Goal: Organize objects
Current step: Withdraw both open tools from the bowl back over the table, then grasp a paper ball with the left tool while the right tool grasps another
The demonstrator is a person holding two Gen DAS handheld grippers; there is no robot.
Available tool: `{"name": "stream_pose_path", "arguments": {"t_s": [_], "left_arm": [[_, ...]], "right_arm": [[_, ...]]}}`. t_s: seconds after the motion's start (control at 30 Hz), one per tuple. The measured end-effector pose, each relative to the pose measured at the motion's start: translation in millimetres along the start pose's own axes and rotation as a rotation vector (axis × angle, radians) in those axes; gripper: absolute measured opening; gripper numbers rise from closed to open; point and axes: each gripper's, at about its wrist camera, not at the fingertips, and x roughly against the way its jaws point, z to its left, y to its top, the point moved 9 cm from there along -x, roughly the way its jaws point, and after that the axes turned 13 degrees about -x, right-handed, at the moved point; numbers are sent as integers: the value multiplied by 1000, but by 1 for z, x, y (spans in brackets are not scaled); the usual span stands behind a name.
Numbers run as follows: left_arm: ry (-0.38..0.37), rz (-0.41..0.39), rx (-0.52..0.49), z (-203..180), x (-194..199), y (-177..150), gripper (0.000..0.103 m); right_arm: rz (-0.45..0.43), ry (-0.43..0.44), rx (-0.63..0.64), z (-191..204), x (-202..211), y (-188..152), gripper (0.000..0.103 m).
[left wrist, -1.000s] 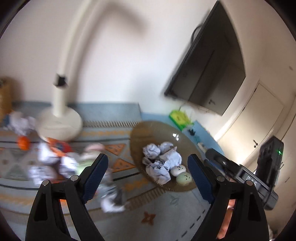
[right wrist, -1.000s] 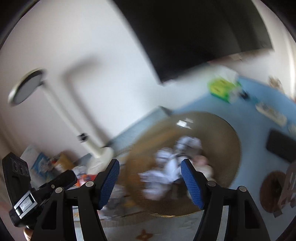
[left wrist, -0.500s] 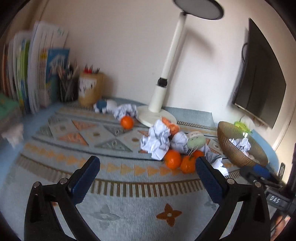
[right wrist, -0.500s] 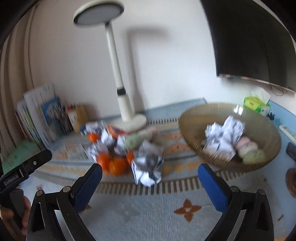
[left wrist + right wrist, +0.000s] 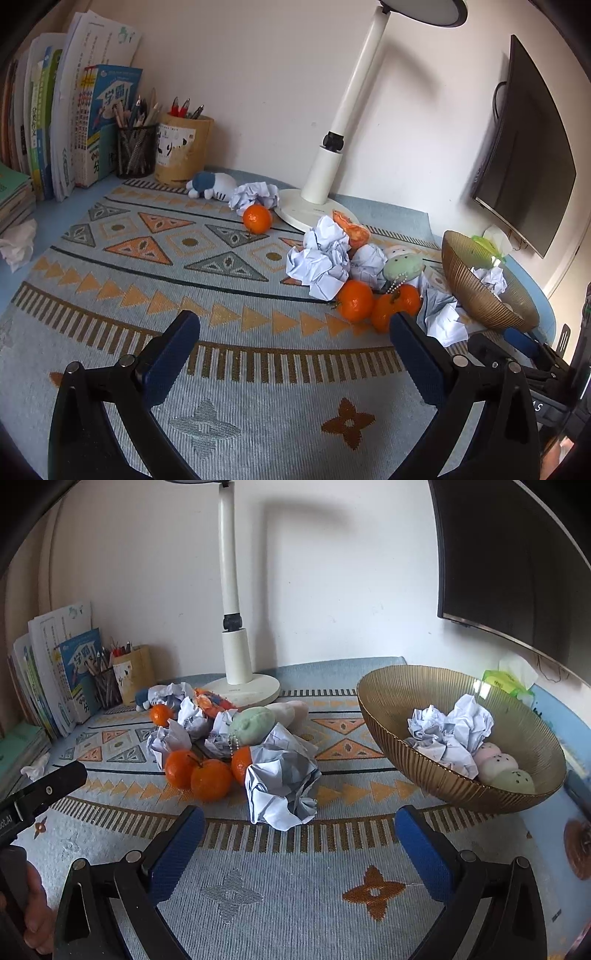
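Both the left gripper (image 5: 293, 341) and the right gripper (image 5: 299, 836) had swung down from the bowl (image 5: 391, 698), jaws spread wide and empty, now facing the nearest crumpled paper (image 5: 282, 779) on the mat beside the tangerines (image 5: 207, 777), likely the next pick.

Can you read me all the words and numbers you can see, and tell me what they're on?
"oot.AI": on the left gripper, cut off at the picture's edge.
"A S": on the right gripper, partly hidden.
Books: Chinese cover print, too small to read surely.
Pen pot: label blurred.
Lamp: tiny mark on its base, unreadable.
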Motion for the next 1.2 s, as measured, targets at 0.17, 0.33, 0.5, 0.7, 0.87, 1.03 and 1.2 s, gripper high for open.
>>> {"name": "stream_pose_path", "arguments": {"t_s": [0.17,0.33,0.5,0.7,0.87,1.03,1.2], "left_arm": [[2,-5,-5,-1,1,0,102],[4,6,-25,-7,3,7,102],[-7,40,-133,-15,-9,46,102],[-127,206,-16,1,-87,33,97],[-200,269,23,-8,-126,29,97],[-242,286,44,-15,-144,29,72],[-279,254,75,-15,-138,32,56]], "right_arm": [[-23,2,2,0,4,3,100],[17,0,23,5,-1,3,85],[79,21,-24,12,-7,25,81],[136,2,-48,9,-39,15,81],[205,44,-113,2,-58,3,81],[210,63,-103,6,-62,5,70],[184,79,-85,12,-57,6,44]]}}
